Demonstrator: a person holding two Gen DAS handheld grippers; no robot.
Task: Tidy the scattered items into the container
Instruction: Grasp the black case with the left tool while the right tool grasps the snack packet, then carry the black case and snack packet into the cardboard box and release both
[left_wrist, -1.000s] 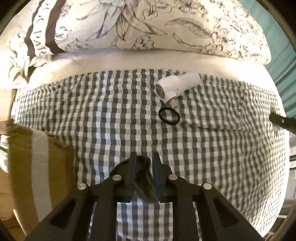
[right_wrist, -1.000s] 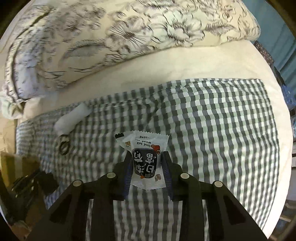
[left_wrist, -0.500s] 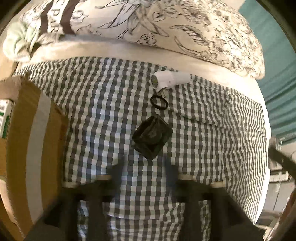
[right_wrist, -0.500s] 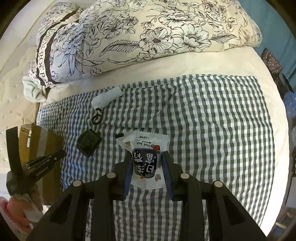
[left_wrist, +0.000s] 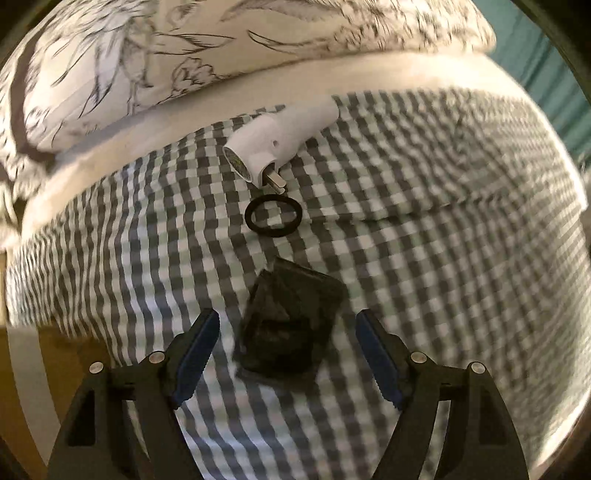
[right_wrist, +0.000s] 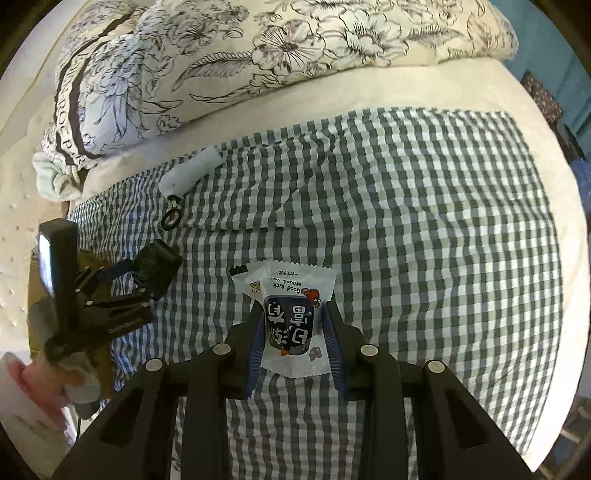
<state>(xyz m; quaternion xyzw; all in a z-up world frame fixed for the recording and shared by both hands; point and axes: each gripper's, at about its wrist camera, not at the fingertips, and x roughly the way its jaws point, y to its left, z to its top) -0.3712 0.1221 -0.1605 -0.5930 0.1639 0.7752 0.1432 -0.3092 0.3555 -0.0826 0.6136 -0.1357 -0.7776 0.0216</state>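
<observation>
A small dark, glossy crinkled packet (left_wrist: 291, 325) is seen lying flat on the grey-and-white checked cloth (left_wrist: 424, 229) spread over the bed, toward the cloth's left edge, where the brown cardboard box with a pale tape stripe (left_wrist: 33, 387) stands just beside the bed. The left gripper (left_wrist: 288, 354) is pointed steeply down over this packet, its jaws are opening, and the packet lies between the blue pads (left_wrist: 195, 350) without being pressed by them. The packet is judged to be light, thin and soft, with a slippery film skin that would buckle rather than resist; a hold across its narrower middle, with the pads brought down to the cloth, is judged the safest, since an edge pinch could slide off. Beyond it, nearer the cloth's far edge, a black rubber ring (left_wrist: 273, 216) lies just beside a white plastic plug-shaped device (left_wrist: 280, 142); the ring is judged limp and flat, hard to lift except by its rim, and the device rigid and best taken across its cylindrical body. In the right wrist view, the right gripper (right_wrist: 295, 339) is closed narrowly on a white snack sachet with dark print (right_wrist: 291, 321), gripped by its sides and held above the middle of the cloth.
</observation>
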